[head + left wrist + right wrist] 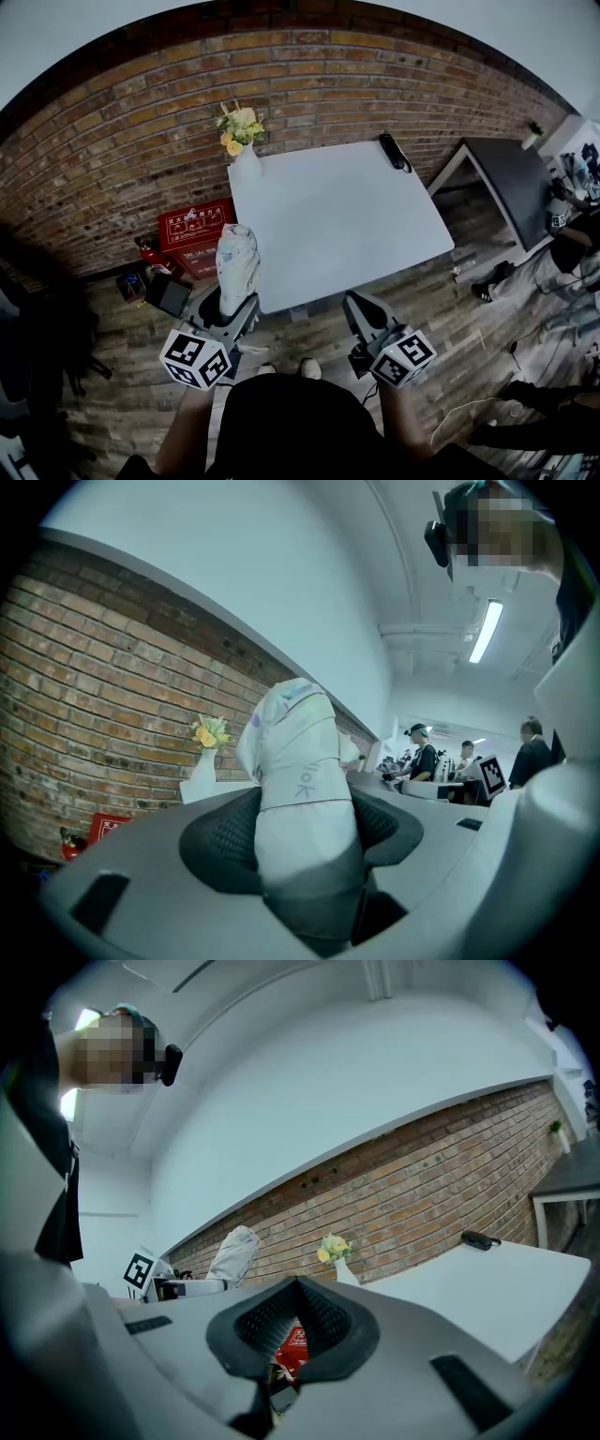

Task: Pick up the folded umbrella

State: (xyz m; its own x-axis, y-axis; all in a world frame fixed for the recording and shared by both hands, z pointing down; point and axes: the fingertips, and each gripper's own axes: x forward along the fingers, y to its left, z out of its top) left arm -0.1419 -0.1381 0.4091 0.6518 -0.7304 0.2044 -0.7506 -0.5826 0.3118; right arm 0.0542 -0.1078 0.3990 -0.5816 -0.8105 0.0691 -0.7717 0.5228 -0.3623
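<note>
The folded umbrella [236,258], white with a faint print, stands up out of my left gripper [230,305], just off the near left corner of the white table [347,216]. In the left gripper view the umbrella [298,789] fills the space between the two dark pads, and my left gripper [300,832] is shut on it. My right gripper [361,305] hovers in front of the table's near edge, its fingers drawn together with nothing in them. In the right gripper view the gripper [298,1288] points at the brick wall, and the umbrella [234,1252] shows to its left.
A white vase with yellow flowers [244,150] stands at the table's far left corner, and a black object [394,152] lies at its far right corner. Red boxes [195,225] sit on the floor by the brick wall. A dark table [511,183] and seated people are at the right.
</note>
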